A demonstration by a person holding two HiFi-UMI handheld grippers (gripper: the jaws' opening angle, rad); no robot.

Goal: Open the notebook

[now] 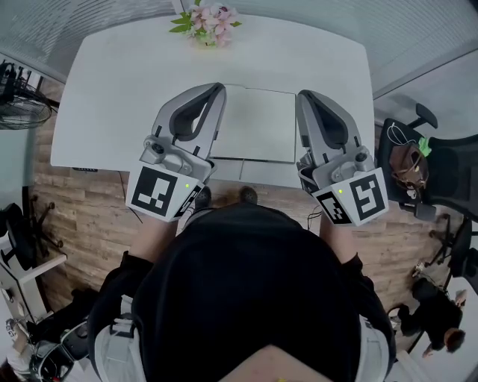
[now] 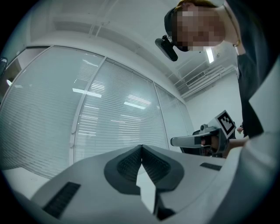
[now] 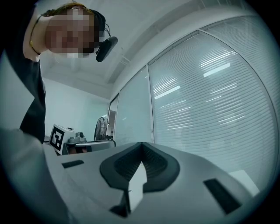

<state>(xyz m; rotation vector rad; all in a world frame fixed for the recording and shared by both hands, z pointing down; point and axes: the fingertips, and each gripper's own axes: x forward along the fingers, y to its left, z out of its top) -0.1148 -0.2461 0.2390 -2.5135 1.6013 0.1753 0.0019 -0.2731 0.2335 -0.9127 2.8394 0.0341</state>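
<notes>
Dark-clad shoulders (image 1: 254, 283) fill the foreground; beyond, left gripper (image 1: 217, 90) and right gripper (image 1: 305, 97), both clenched empty, flank a closed white notebook (image 1: 254, 123) on a white table (image 1: 112, 82).

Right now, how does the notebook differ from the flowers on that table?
The notebook is pale, flat and closed; the flowers are pink with green leaves. The notebook lies at the near edge of the table, the flowers at its far edge. Both rest on that white top.
</notes>
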